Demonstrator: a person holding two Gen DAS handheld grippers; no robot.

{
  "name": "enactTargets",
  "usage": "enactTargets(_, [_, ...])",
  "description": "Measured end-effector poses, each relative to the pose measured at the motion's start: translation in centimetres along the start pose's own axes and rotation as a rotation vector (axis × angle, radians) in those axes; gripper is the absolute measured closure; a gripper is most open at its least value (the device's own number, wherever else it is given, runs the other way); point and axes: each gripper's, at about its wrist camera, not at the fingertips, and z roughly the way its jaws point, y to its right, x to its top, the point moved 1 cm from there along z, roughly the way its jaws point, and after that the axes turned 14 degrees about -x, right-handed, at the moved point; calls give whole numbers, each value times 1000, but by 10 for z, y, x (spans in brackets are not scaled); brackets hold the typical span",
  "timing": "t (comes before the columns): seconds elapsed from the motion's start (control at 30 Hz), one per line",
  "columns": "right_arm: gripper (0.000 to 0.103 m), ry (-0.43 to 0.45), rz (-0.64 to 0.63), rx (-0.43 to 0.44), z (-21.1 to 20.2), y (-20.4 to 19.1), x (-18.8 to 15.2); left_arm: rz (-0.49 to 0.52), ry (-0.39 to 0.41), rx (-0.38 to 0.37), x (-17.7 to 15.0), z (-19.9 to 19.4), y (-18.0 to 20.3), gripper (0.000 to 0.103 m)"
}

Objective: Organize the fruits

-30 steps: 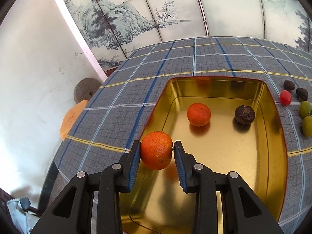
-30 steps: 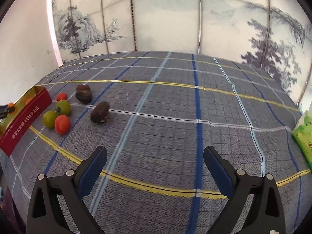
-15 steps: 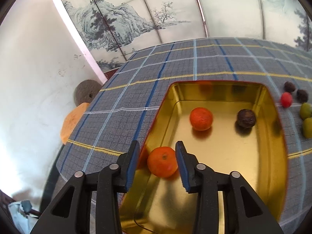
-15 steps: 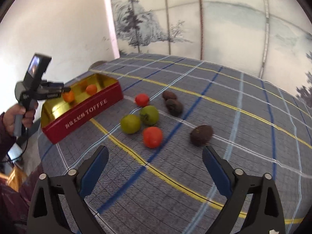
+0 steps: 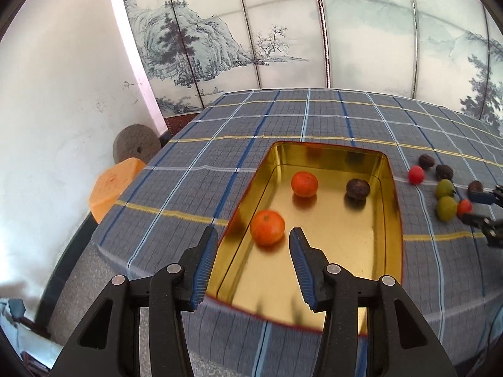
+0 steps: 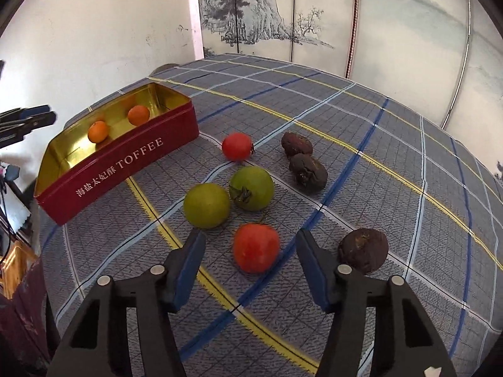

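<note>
A red toffee tin (image 5: 396, 220) with a gold inside holds two mandarins (image 5: 267, 223) (image 5: 304, 184) and a dark passion fruit (image 5: 357, 189). My left gripper (image 5: 254, 238) is open and empty, just behind the nearer mandarin. My right gripper (image 6: 250, 245) is open, its fingers on either side of a red tomato (image 6: 256, 247) on the cloth. Near it lie two green fruits (image 6: 206, 201) (image 6: 251, 188), another red tomato (image 6: 236, 146) and three dark passion fruits (image 6: 363, 250) (image 6: 308, 173) (image 6: 296, 144). The tin also shows in the right wrist view (image 6: 119, 169).
The round table has a blue plaid cloth (image 6: 361, 125). Its edge drops off near the tin (image 5: 132, 245). A millstone (image 5: 135, 144) and an orange stool (image 5: 113, 185) stand below by the white wall. A painted screen (image 5: 314, 47) stands behind the table.
My left gripper opened, let the mandarin go into the tin and pulled back. My right gripper swung left and came down around the red tomato, narrowing somewhat.
</note>
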Motion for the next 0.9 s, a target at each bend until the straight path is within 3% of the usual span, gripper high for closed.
enactTargets(0.07, [53, -12, -8, -2, 5, -1, 2, -7, -1, -1, -5, -6, 0, 54])
enactTargets(0.13, [63, -38, -14, -7, 11, -2, 1, -14, -6, 0, -10, -11, -3, 54])
enactTargets(0.17, [73, -53, -14, -4, 14, -1, 0, -17, -6, 2, -11, -13, -3, 54])
enactTargets(0.2, [74, -64, -16, -5, 15, -2, -2, -19, -5, 3, -12, -14, -5, 54])
enactTargets(0.6, [75, -20, 106, -22, -23, 16, -14, -66, 13, -18, -17, -26, -19, 54])
enactTargets(0.9, [75, -47, 94, -18, -12, 11, -15, -33, 8, -38, -18, -25, -2, 54])
